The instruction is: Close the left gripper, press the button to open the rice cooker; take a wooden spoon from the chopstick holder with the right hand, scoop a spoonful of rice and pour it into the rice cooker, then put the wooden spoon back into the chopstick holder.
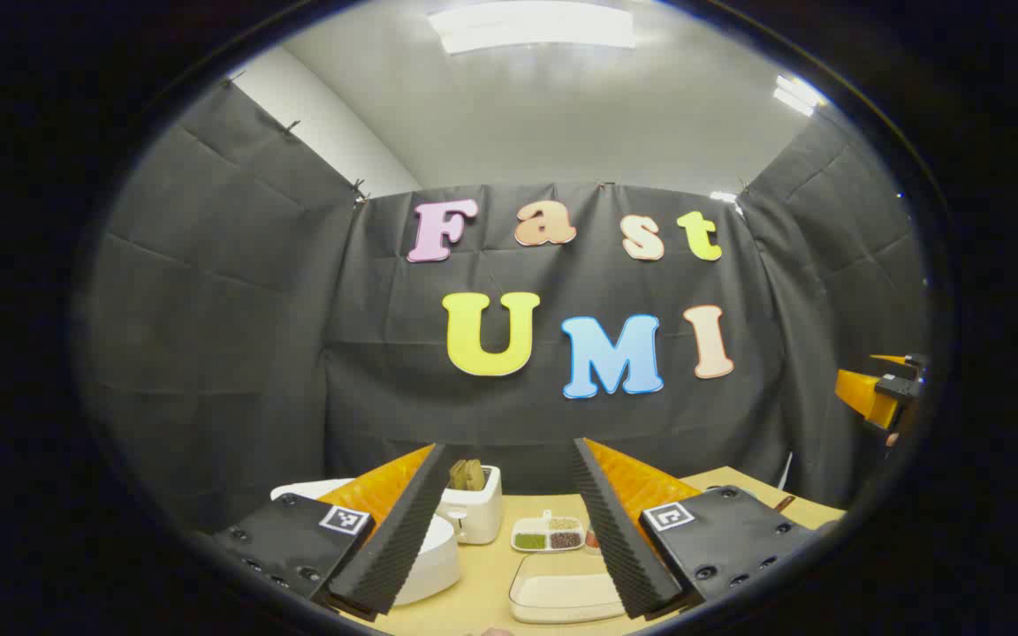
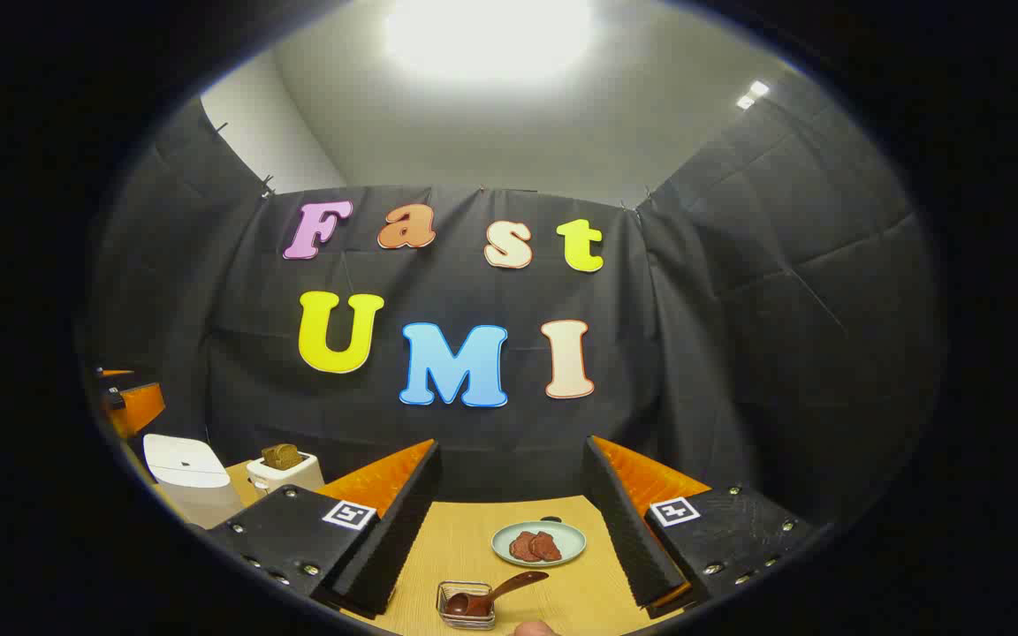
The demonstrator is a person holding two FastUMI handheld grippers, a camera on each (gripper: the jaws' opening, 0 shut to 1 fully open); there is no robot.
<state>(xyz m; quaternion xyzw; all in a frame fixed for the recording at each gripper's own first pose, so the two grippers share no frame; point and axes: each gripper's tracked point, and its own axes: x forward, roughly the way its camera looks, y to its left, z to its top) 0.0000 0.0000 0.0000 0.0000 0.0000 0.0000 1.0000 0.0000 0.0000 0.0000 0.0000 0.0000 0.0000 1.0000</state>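
Near the table's front edge the spoon [image 2: 496,592] sits in its holder [image 2: 465,606], light, stiff wood, so grab the handle; both the left gripper [image 1: 509,521] and right gripper [image 2: 509,521] are wide open, empty.

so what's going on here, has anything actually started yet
Not yet, by the look of it. A person holds both grippers up above a wooden table, and both are open and empty. The left gripper faces the white rice cooker, lid down, beside a toaster and a clear tray. The right gripper looks over a wooden spoon resting in a small wire holder, near a plate.
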